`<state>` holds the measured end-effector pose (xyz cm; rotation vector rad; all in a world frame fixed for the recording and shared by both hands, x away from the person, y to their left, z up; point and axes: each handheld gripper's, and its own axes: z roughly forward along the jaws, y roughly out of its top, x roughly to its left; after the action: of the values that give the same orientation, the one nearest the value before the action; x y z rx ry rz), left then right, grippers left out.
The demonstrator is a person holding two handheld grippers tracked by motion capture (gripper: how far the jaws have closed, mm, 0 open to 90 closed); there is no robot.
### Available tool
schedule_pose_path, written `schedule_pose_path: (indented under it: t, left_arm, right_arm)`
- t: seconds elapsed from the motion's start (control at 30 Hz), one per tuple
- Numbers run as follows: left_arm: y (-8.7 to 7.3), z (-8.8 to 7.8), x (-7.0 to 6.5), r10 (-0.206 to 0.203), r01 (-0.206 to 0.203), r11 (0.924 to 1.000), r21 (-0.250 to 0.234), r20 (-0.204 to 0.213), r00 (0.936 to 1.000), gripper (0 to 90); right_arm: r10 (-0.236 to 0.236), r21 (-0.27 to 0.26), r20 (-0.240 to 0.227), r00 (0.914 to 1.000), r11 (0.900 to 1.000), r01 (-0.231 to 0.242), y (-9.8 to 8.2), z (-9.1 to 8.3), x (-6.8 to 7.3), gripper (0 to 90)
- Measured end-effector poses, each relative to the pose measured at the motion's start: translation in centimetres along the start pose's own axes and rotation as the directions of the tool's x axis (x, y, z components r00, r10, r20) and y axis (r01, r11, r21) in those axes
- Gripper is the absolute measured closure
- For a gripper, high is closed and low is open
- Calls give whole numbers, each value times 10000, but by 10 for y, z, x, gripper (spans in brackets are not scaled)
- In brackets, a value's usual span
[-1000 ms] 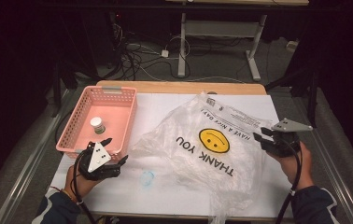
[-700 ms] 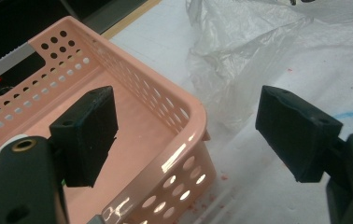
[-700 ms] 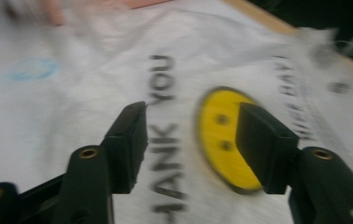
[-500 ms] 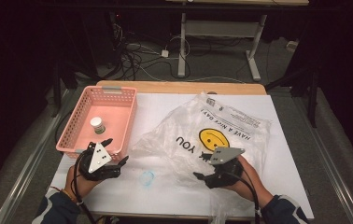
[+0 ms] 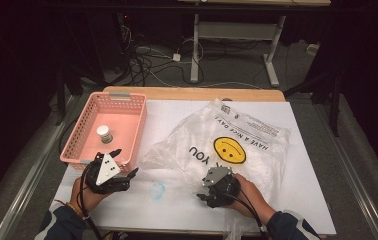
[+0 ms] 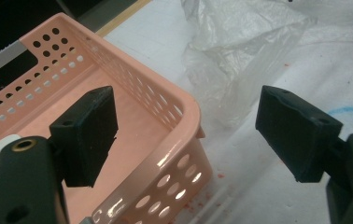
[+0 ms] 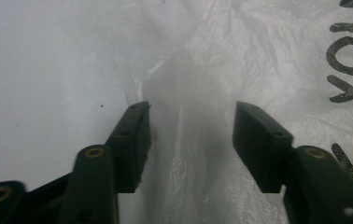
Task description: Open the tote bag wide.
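Note:
A clear plastic bag (image 5: 227, 145) with a yellow smiley face and "THANK YOU" lies spread over the middle of the white table. My right gripper (image 5: 206, 193) is at the bag's near left edge. In the right gripper view it (image 7: 191, 135) is open, its jaws either side of a raised fold of the bag (image 7: 184, 93), not closed on it. A pink perforated basket (image 5: 79, 135) stands at the left with a small white jar (image 5: 104, 133) inside. My left gripper (image 5: 124, 161) is open at the basket's near right corner (image 6: 184, 112); one jaw is over the basket, the other over the table.
A faint blue ring mark (image 5: 158, 189) is on the table between the two grippers. The table's wooden far edge (image 5: 192, 93) runs behind the bag. Cables and a desk frame lie on the dark floor beyond.
My right gripper has moved from the table's right side to the front centre, onto the bag's near edge. The left gripper has stayed by the basket.

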<state>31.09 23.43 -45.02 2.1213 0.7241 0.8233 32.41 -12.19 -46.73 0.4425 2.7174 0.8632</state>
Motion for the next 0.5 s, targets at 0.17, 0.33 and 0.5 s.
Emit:
schedule_pose_path:
  t: [0.17,0.33,0.5]
  left_arm:
    - [0,0,0,11,-11,10000,-12,3,10000,206]
    - [0,0,0,5,-5,10000,-19,-11,10000,206]
    - [0,0,0,-7,6,10000,-17,-26,10000,206]
  right_arm:
    - [191,23,-27,9998,9998,-191,-2,-1,-5,750]
    - [477,-278,81,9988,9985,-474,-2,-6,-11,831]
    - [846,-867,644,9943,9931,-788,1,-14,-18,870]
